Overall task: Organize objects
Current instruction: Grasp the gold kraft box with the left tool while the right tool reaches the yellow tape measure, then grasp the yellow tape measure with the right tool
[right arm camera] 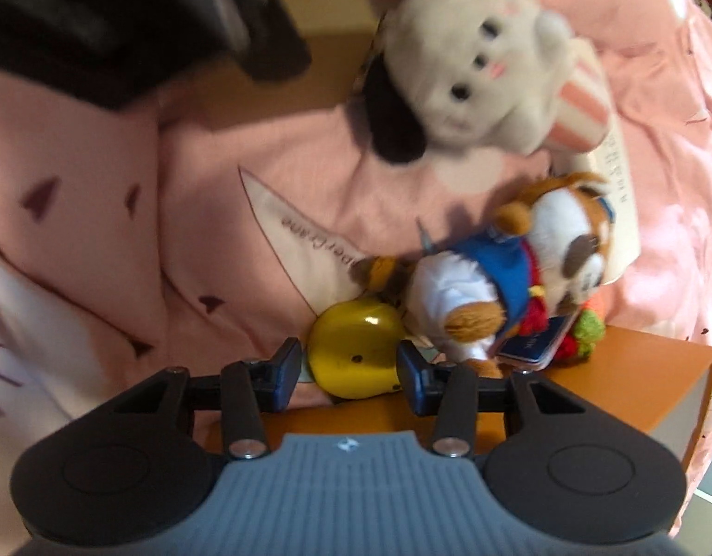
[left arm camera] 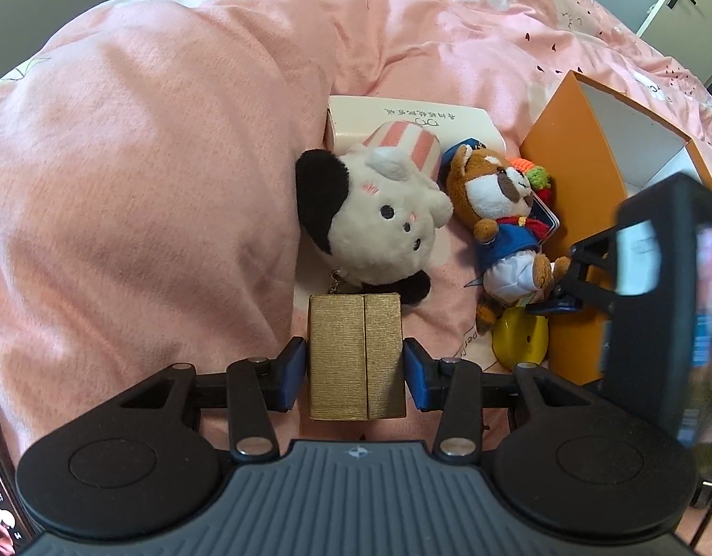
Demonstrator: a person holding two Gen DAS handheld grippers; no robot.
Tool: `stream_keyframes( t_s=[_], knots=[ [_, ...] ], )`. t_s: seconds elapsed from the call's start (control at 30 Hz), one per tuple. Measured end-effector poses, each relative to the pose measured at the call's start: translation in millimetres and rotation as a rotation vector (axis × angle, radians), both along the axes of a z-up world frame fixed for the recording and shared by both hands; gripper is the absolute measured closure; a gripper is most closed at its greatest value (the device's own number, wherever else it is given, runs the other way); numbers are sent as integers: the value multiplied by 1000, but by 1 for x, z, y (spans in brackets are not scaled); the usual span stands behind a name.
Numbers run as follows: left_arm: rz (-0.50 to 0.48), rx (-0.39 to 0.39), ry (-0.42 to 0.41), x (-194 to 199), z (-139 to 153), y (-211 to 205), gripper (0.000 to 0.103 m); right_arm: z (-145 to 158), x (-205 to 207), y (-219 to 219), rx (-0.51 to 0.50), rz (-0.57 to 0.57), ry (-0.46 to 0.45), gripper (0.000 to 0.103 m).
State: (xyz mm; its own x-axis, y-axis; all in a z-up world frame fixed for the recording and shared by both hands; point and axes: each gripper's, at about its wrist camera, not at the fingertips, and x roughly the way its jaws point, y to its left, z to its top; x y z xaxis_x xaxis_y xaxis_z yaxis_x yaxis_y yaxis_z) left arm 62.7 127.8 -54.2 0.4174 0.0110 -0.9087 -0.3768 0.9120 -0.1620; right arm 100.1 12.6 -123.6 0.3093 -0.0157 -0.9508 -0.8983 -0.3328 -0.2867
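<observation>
Orange box (left arm camera: 574, 213) empty; left gripper (left arm camera: 356, 366) clamps gold box (left arm camera: 356, 356), right gripper (right arm camera: 351, 370) spread around yellow toy (right arm camera: 356, 352); plushies beside it unsorted.

Bed (left arm camera: 147, 185): dog plush (left arm camera: 379, 217) at centre. Behind it, flat box (left arm camera: 448, 125). Right of it, bear plush (left arm camera: 499, 213); further right, open box (left arm camera: 574, 176). Before it, small box (left arm camera: 356, 356). Round toy (left arm camera: 518, 338) before bear plush, beside open box.

The pink quilt (left arm camera: 170, 162) carries "PaperCrane", printed on its white patches. The cream box (left arm camera: 402, 125) bears small characters, too small to read.
</observation>
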Motion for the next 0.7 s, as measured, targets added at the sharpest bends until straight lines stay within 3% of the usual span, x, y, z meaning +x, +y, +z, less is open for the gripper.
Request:
stream_keyframes(
  t_s=[0.3, 0.7],
  knots=[
    [1, -2, 7, -4, -1, 1, 52, -5, 1, -1, -55, 14, -58, 53],
    [12, 9, 11, -8, -1, 4, 52, -6, 8, 5, -92, 29, -41, 51]
  ],
)
